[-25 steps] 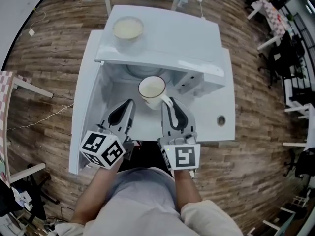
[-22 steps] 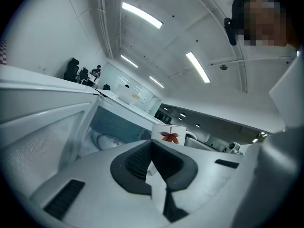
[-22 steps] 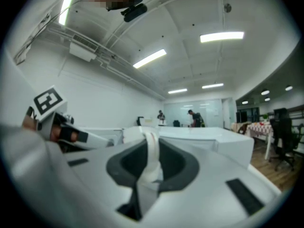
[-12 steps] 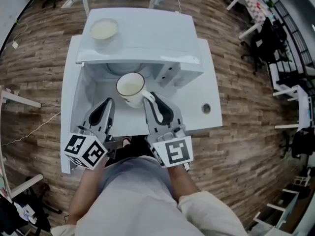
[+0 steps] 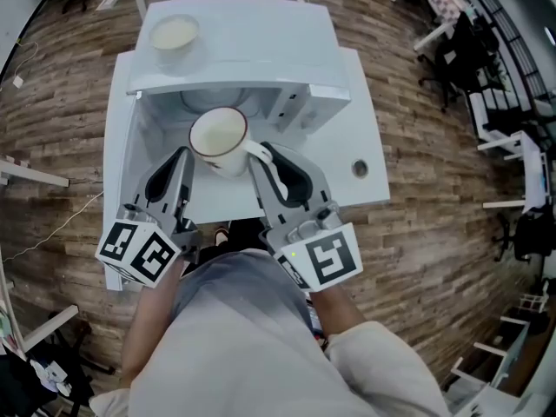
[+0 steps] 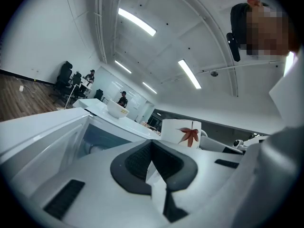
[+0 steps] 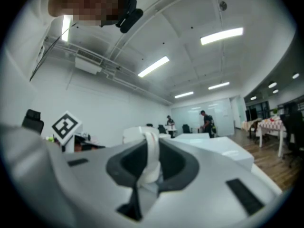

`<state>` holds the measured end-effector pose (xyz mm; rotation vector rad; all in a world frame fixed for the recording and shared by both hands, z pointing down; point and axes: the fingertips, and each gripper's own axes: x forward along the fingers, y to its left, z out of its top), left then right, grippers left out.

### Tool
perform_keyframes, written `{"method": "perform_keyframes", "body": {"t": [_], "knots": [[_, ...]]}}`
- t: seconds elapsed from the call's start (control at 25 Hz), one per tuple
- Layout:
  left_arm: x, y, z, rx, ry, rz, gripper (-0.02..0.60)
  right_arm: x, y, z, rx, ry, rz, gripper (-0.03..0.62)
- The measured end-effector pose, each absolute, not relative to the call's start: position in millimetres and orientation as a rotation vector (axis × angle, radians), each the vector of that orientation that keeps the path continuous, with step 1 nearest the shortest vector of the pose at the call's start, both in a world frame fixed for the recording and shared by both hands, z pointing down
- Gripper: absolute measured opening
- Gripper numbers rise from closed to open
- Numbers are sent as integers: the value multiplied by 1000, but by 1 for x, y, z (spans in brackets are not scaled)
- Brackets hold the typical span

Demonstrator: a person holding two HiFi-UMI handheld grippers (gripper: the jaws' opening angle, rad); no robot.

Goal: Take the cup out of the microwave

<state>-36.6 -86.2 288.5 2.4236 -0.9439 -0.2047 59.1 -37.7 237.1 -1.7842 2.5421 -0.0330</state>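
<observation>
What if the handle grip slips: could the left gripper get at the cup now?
Probably yes: the left gripper is empty, just beside the cup with nothing between them, though its jaws look shut and would need opening first.

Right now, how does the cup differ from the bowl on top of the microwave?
The cup has a handle, clamped in the right tool; the bowl has none and is untouched. The cup hangs before the microwave opening; the bowl rests on its top. Both are white and upright.

Glossy ceramic cup [image 5: 217,135], smooth white microwave [image 5: 252,50], wood-plank floor [image 5: 426,189].
</observation>
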Motion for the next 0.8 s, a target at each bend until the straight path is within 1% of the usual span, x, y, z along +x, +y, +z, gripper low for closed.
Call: {"method": "perform_keyframes", "body": {"t": [0.8], "knots": [[-29, -84, 277, 2439, -923, -241, 8, 74, -29, 221, -1743, 2542, -45, 71]]}}
